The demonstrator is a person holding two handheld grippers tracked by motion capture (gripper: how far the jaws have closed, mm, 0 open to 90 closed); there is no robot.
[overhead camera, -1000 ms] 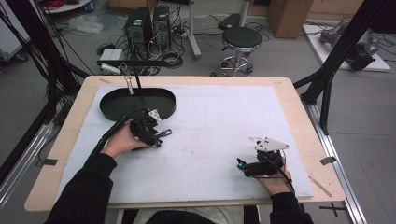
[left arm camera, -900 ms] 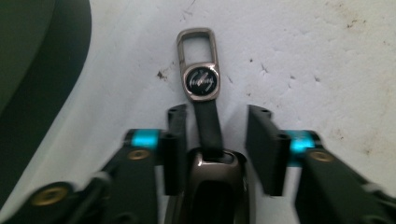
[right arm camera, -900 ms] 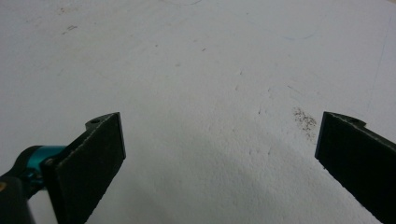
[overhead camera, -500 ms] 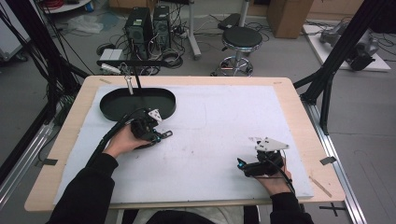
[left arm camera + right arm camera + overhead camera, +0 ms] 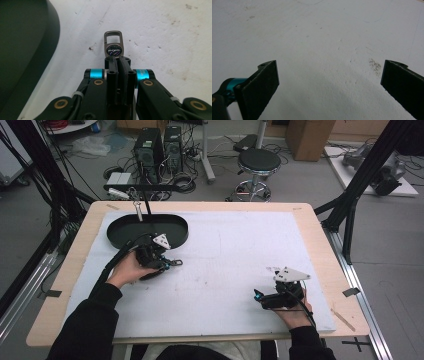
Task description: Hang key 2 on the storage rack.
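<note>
Keychain clip (image 5: 113, 45), dull grey metal with a round dark logo badge, sits clamped between the left gripper (image 5: 117, 61) jaws

A person's forearms in black sleeves reach in from the near edge. The left hand (image 5: 131, 270) holds the left claw (image 5: 172, 263) low and pointing rightward, its jaws clamped together on a small metal clasp after closing moments ago. The right hand (image 5: 292, 312) rests its right claw (image 5: 257, 296) low, pointing leftward, jaws spread wide apart.
</note>
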